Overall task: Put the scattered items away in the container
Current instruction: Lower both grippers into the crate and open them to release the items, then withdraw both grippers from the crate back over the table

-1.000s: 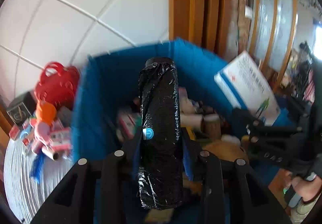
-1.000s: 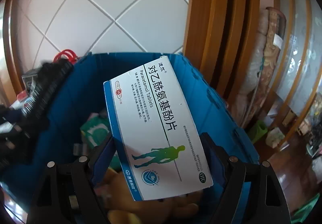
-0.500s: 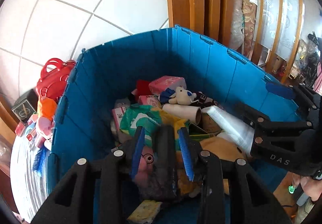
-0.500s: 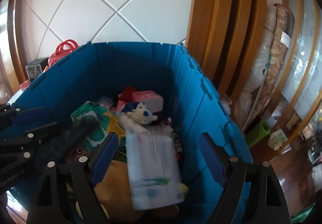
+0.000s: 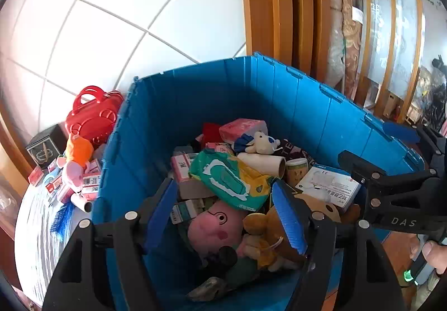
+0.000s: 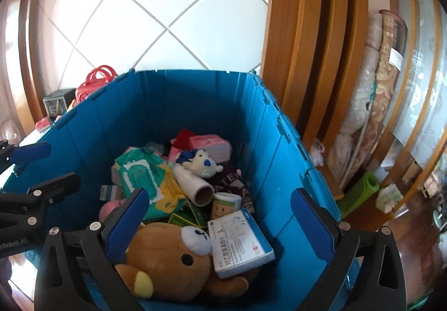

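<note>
The blue container (image 6: 192,104) is a deep folding crate with ribbed walls, standing open-topped beside a wooden door frame, and it is heaped with small goods. A white medicine box (image 6: 240,244) with a blue edge lies flat on top near the front right, its long axis running from the crate's middle toward the near right corner, leaning against a brown plush bear (image 6: 170,258). Behind it sit a cardboard tube (image 6: 192,185), a green wipes pack (image 6: 142,174) and a small white plush (image 6: 204,163). A pink plush pig (image 5: 212,230) lies face-up near the front left.

The left gripper (image 5: 226,216) tilts down over the crate's near edge; its jaws have just been opening and stand released, clasping nothing. The right gripper (image 6: 220,218) also angles down into the crate, its jaws just spread wide and empty, the medicine box lying below them. More items (image 5: 78,168) remain scattered on the table (image 5: 36,230) left of the crate
</note>
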The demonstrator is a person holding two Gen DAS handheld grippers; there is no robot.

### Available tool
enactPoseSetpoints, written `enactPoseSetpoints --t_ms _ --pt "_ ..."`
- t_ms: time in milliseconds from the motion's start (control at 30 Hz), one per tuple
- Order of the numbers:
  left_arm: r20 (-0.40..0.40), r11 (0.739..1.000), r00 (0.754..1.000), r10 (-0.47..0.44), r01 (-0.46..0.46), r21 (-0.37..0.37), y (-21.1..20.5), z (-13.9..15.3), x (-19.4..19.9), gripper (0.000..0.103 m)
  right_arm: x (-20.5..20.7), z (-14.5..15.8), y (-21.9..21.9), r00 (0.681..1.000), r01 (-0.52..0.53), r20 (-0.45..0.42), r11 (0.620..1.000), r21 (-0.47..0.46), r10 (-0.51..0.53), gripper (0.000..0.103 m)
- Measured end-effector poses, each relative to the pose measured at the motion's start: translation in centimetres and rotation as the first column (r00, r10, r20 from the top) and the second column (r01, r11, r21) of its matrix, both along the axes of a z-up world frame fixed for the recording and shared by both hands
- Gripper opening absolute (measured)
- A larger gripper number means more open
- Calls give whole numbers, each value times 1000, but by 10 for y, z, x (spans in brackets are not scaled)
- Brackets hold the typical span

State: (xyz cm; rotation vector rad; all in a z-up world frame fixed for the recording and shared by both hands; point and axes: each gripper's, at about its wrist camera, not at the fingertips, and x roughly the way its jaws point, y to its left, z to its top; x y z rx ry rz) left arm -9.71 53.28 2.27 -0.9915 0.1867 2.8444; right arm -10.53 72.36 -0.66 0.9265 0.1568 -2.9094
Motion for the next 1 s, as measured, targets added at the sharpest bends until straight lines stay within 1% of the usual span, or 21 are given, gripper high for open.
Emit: enactPoseSetpoints --t_ms 267,367,500,633,767,867,1000 --pt "-55 999 997 47 -46 23 -32 12 26 75 17 7 -17 1000 -18 -25 1000 -17 18 103" --pt "-77 997 994 73 -71 36 -49 17 35 75 22 14 -31 998 -42 -43 999 -17 41 103" --pt "-104 992 988 115 -109 62 -82 23 47 75 31 25 -62 994 -77 -76 997 -6 77 103" --pt "-123 986 981 150 -139 92 -125 25 59 75 41 37 -105 988 -112 -105 994 7 112 103" --pt "-142 980 973 180 -165 107 -179 26 73 75 55 48 -153 982 -133 -135 991 14 133 103" --pt "-151 977 969 194 -178 116 -226 24 85 75 67 55 -200 975 -153 -157 988 20 154 103" --pt "-158 973 964 215 -198 115 -289 20 101 75 78 56 -269 971 -175 -162 984 19 176 103"
